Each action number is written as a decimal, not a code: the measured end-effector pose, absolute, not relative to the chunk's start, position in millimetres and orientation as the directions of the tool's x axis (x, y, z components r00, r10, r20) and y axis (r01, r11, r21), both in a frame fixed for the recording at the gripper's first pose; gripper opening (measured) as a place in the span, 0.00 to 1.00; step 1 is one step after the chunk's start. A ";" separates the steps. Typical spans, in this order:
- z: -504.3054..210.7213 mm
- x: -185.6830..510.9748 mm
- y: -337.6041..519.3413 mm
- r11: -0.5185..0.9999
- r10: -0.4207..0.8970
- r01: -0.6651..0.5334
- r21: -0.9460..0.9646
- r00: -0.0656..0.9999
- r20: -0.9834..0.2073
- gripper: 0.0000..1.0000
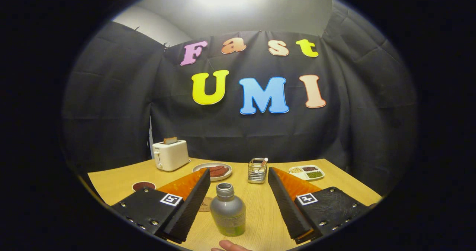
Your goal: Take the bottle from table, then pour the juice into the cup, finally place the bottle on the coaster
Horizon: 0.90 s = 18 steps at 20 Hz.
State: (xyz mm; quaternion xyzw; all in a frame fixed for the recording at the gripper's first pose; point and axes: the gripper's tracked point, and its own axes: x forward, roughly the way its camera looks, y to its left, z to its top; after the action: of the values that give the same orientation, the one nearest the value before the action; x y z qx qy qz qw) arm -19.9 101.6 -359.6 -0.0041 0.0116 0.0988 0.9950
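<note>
While the tool (238, 202) gapes, one bottle (227, 210) (uncapped) stands between its fingers.

The tongs (238, 191) stand level with fingers (191, 206) spread wide apart, gripping nothing.

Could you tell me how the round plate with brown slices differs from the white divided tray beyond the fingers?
The round white plate with brown slices sits beside the white toaster; the white divided tray lies on the far side of the wire holder. The plate is one open dish, while the tray has compartments with pale, dark and green fillings. Both rest flat on the wooden table, beyond the open gripper.
</note>
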 end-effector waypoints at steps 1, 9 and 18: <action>-368.3 -19.1 105.1 0.981 0.195 -0.195 -0.016 0.981 -0.027 0.96; -432.8 5.6 127.3 0.983 0.169 -0.174 -0.048 0.981 -0.098 0.96; -468.2 27.2 139.9 0.984 0.159 -0.168 -0.053 0.977 -0.144 0.83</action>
State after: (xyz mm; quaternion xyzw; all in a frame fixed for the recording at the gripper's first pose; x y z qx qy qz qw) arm 27.2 139.9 -468.2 -0.0325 0.0698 0.0821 0.9936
